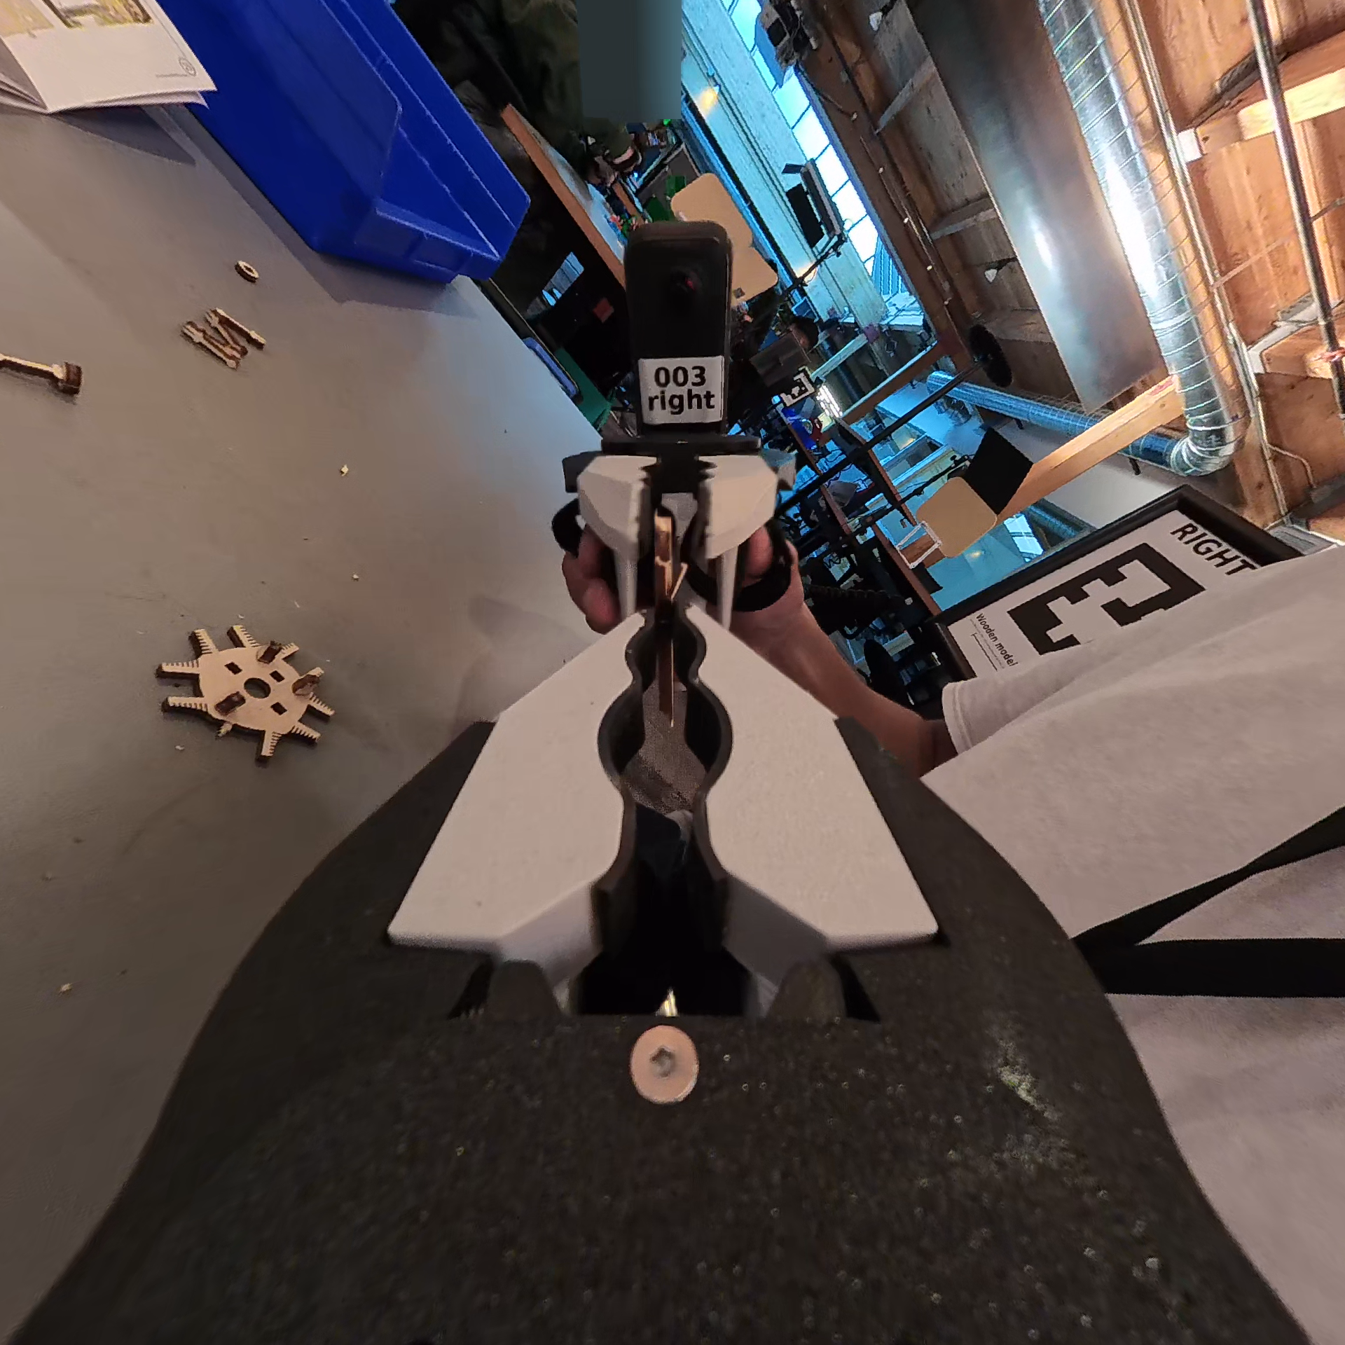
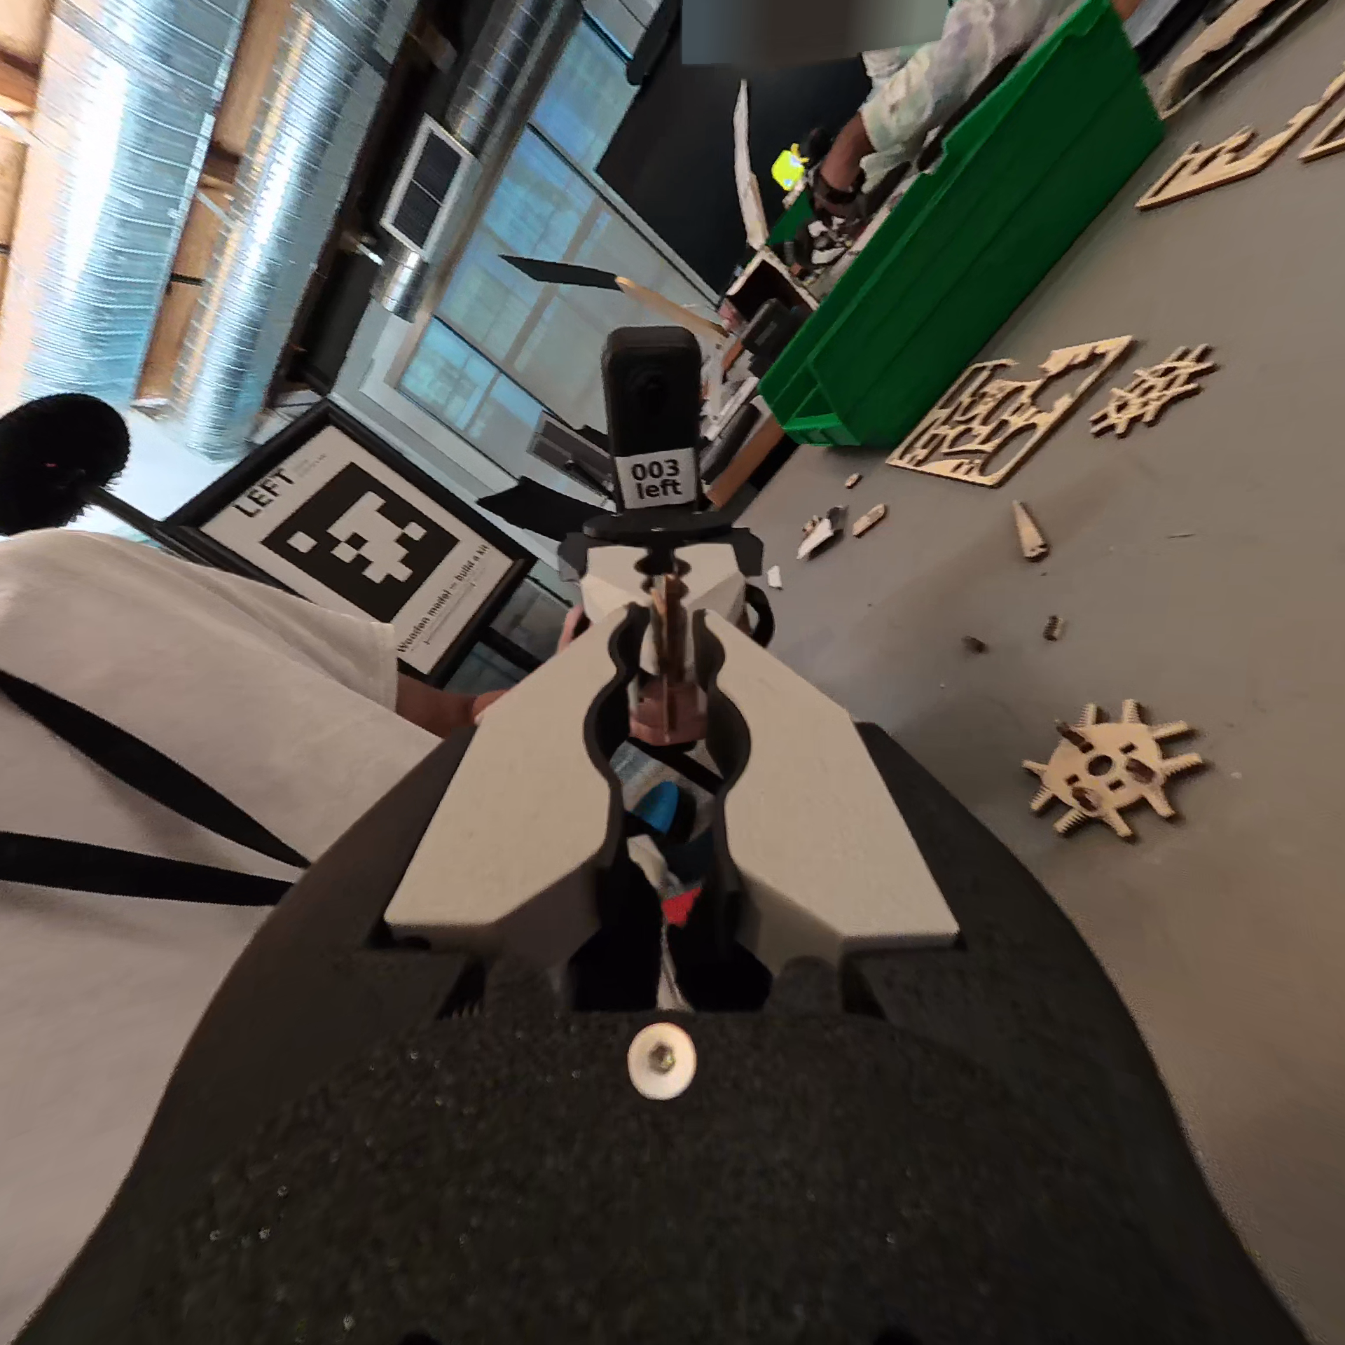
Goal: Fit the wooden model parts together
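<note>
My two grippers meet tip to tip in the air beside the grey table point(image 1: 291, 509). In the left wrist view my left gripper point(image 1: 664, 622) is shut on a thin wooden part point(image 1: 665, 680), seen edge on. The part runs on into the right gripper point(image 1: 668, 586) facing it. In the right wrist view my right gripper point(image 2: 662, 619) is shut on flat wooden parts point(image 2: 668, 662), one pale and one darker, which reach into the left gripper point(image 2: 659, 586). A wooden disc with toothed spokes point(image 1: 247, 691) lies on the table; it also shows in the right wrist view point(image 2: 1113, 771).
A blue bin point(image 1: 349, 145), a booklet point(image 1: 87, 51) and small wooden pieces point(image 1: 222, 338) lie at the table's far side. A green bin point(image 2: 982, 255), a cut-out wooden sheet point(image 2: 997, 415), another toothed piece point(image 2: 1157, 397) and loose scraps point(image 2: 1030, 531) lie on the other side. A person's white shirt point(image 2: 182, 691) is close. The grippers are tip to tip, or close to it.
</note>
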`<act>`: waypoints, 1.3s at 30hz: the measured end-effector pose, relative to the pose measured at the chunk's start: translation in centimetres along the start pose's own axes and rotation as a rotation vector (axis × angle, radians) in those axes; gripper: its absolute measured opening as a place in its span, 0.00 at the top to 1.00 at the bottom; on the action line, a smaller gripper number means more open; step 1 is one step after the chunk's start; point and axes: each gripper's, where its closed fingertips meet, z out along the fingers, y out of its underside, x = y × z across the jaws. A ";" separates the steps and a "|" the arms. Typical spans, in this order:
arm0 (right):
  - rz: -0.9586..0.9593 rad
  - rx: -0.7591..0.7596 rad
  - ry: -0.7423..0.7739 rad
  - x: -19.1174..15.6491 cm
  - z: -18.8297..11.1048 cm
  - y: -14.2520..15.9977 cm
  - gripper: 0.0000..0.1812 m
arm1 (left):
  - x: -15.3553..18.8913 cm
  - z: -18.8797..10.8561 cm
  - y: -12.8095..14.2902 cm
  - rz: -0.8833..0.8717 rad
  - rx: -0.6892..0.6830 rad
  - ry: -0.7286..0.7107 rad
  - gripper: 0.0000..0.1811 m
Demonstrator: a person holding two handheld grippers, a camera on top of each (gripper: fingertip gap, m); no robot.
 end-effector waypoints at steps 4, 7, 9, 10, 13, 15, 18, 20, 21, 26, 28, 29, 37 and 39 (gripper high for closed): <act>0.037 -0.008 -0.025 -0.1 0.4 0.2 0.96 | 0.2 0.2 0.3 -0.007 -0.015 0.010 1.00; 0.015 -0.006 -0.011 -0.1 0.3 0.2 0.98 | 0.2 0.3 0.5 -0.005 -0.024 0.013 1.00; 0.011 -0.025 -0.004 0.0 0.4 0.5 0.97 | 0.4 0.5 0.7 -0.012 -0.034 0.026 1.00; 0.009 -0.024 -0.004 -0.1 0.5 0.5 0.97 | 0.5 0.6 0.7 -0.020 -0.036 0.036 1.00; -0.030 -0.049 0.035 0.2 0.6 0.9 0.99 | 0.2 0.8 1.1 -0.047 -0.047 0.040 1.00; -0.092 -0.080 0.098 0.7 0.4 1.1 0.98 | -0.3 0.9 1.3 -0.014 -0.058 -0.003 1.00; -0.224 -0.135 0.197 1.4 0.1 1.7 0.98 | -1.3 0.9 1.9 0.154 -0.117 -0.147 1.00; -0.318 -0.188 0.287 2.2 0.1 2.2 0.97 | -2.5 0.8 2.4 0.267 -0.178 -0.267 1.00; -0.372 -0.211 0.334 2.6 0.1 2.3 0.97 | -3.1 0.7 2.6 0.310 -0.201 -0.318 1.00; -0.550 -0.270 0.467 3.7 0.4 2.6 0.96 | -4.6 0.2 2.9 0.403 -0.274 -0.432 1.00; -0.529 -0.279 0.396 3.4 0.5 2.7 0.96 | -4.4 0.0 3.2 0.412 -0.302 -0.394 1.00; -0.516 -0.302 0.357 3.3 0.3 2.8 0.97 | -4.4 -0.2 3.4 0.411 -0.324 -0.381 1.00; -1.026 -0.716 0.301 3.4 0.7 3.5 0.94 | -5.3 -2.1 4.7 0.615 -0.548 -0.452 0.99; -1.035 -0.812 0.283 3.4 1.0 4.2 0.96 | -5.0 -2.0 4.7 0.628 -0.554 -0.453 1.00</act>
